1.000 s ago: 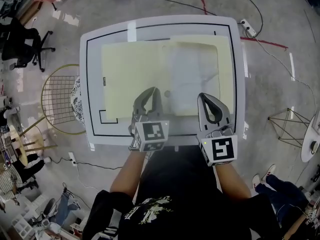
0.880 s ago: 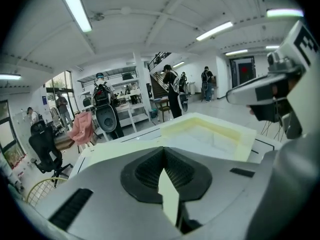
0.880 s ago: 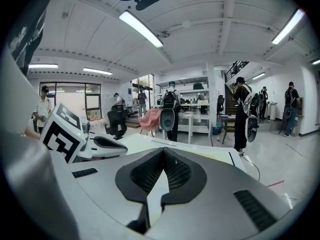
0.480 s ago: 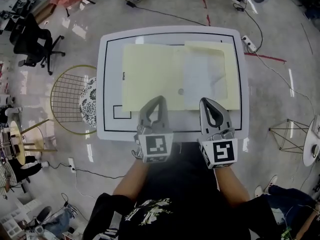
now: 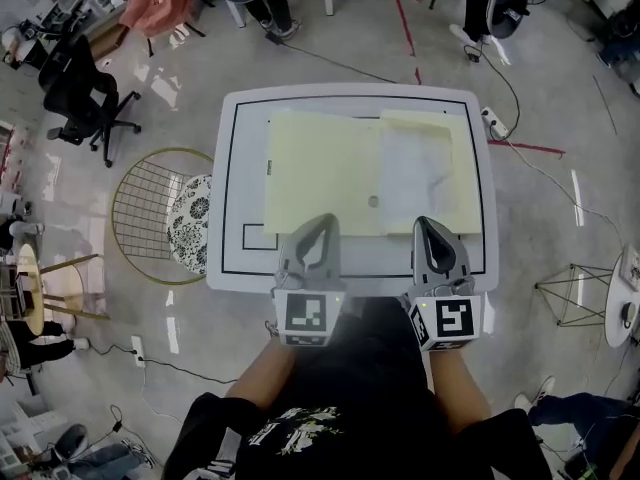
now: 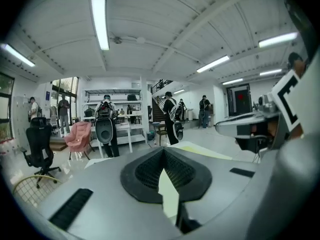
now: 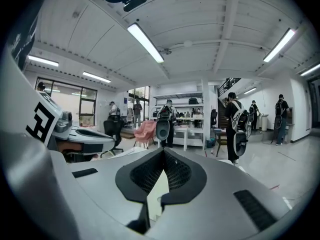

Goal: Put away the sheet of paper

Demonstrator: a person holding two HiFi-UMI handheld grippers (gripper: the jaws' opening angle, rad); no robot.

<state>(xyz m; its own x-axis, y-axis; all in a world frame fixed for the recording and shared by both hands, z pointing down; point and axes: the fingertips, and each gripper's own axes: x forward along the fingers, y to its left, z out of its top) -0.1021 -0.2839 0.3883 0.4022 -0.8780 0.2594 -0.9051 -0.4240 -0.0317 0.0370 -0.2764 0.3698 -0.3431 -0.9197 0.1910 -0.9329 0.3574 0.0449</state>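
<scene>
creasing threatens the sheet of paper (image 5: pixel 415 173), flat on the 3 o'clock half of the folder (image 5: pixel 320 173), if the left gripper (image 5: pixel 322 219) and right gripper (image 5: pixel 428 223), both pinched shut and empty over the 6 o'clock edge of the table (image 5: pixel 250 188), scrape at it carelessly.

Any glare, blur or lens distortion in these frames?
Head view: sharp, table edges slightly bowed, bright streaks glaring off the glossy floor. Left gripper view: strong fisheye, black corners, ceiling tube light blown out, own jaws soft up close. Right gripper view: same, light strip clipped.
</scene>
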